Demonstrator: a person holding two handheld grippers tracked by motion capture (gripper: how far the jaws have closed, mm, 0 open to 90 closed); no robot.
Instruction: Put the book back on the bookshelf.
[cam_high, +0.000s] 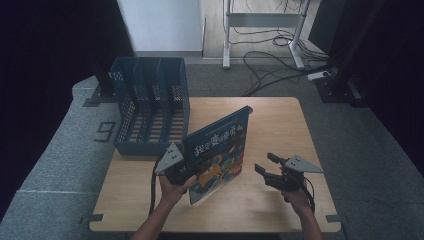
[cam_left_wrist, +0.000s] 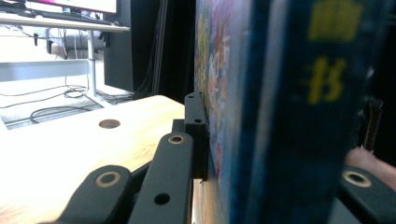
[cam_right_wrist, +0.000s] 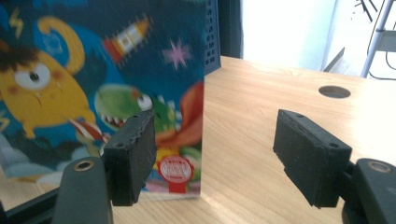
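1. Here the picture book (cam_high: 218, 155) stands upright on the wooden table (cam_high: 280, 125), lower edge on the wood, its bright cartoon cover turned toward the person's right; it sits just in front of the blue file rack (cam_high: 150, 107).
2. The left gripper (cam_high: 176, 172) is clamped tight on the book near its spine; in the left gripper view the black pads press the cover and the blue spine (cam_left_wrist: 285, 116) between them. Holding it by the spine edge probably keeps it vertical, ready to slide into a rack slot.
3. The right gripper (cam_high: 267, 167) hovers beside the book's free edge, apart from it, jaws spread wide with nothing between them. In the right gripper view the cover (cam_right_wrist: 93, 84) lies just beyond one pad (cam_right_wrist: 133, 156), so I judge it is lining up to steady that edge.
4. The rack's compartments look empty and open toward the book.
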